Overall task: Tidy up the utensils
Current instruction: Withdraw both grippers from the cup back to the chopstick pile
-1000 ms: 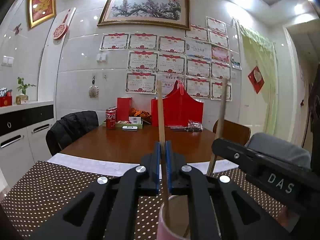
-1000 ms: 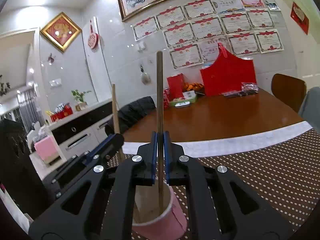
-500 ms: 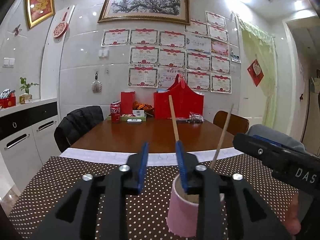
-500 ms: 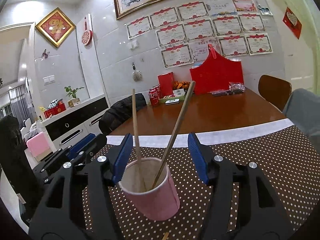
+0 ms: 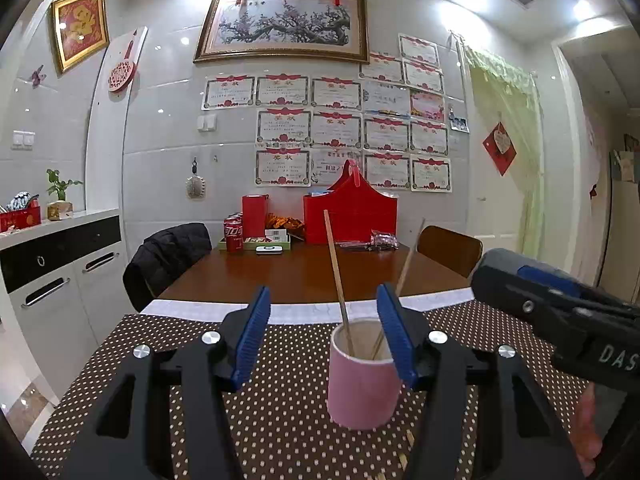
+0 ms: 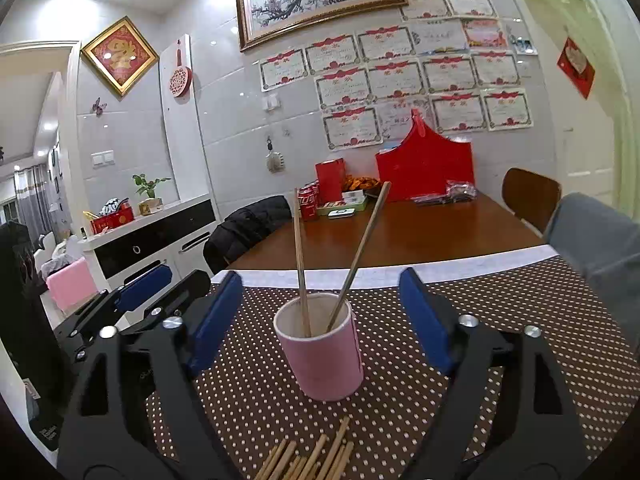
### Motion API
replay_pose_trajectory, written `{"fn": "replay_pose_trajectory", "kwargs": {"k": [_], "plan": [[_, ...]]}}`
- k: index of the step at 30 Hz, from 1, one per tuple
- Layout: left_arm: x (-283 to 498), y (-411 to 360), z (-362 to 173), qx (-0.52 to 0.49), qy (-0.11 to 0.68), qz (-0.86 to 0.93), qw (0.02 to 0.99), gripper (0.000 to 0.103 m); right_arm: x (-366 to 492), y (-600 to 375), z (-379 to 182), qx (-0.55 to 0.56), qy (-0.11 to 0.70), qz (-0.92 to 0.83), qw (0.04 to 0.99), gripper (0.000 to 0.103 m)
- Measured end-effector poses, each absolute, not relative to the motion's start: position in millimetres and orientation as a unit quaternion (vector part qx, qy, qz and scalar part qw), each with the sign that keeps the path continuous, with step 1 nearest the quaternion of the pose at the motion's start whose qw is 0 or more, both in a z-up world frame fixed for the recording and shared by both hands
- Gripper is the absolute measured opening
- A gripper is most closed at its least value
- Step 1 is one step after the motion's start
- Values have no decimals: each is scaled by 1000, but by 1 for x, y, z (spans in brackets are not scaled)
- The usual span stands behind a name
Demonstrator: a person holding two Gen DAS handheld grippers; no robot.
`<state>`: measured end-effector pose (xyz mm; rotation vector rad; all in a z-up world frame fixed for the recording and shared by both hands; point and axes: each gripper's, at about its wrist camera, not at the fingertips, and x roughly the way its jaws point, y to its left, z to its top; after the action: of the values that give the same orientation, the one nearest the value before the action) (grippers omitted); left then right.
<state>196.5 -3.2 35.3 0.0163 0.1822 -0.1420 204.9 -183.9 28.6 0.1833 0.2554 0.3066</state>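
Two chopsticks [image 6: 301, 268] stand in the pink cup [image 6: 322, 354] – tips down, leaning apart. Left gripper [image 5: 322, 334] and right gripper [image 6: 320, 312] have just been opening – both empty.

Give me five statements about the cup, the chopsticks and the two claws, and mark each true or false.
1. Two chopsticks stand in the pink cup. True.
2. The right claw is clamped on a chopstick. False: its jaws stand open with nothing gripped, having just been opening.
3. More loose chopsticks lie on the dotted mat in front of the cup. True.
4. The left claw is shut. False: it is open, jaws just widened.
5. The cup lies tipped over. False: it stands upright.
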Motion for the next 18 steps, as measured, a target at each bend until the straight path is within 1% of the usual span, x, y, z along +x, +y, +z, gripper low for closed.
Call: {"fn": "replay_pose_trajectory", "kwargs": {"k": [2,4,7,18], "plan": [[186,-4,35,10,96,-71,993,57,193,-187,30,93,122,151,977,85],[175,-6,34,11,103,-73,992,57,182,-188,31,95,121,147,977,91],[159,-6,30,10,112,-75,991,57,169,-191,30,97,124,139,978,94],[129,-2,5,3,171,-75,982,57,140,-197,3,96,177,108,974,95]]}}
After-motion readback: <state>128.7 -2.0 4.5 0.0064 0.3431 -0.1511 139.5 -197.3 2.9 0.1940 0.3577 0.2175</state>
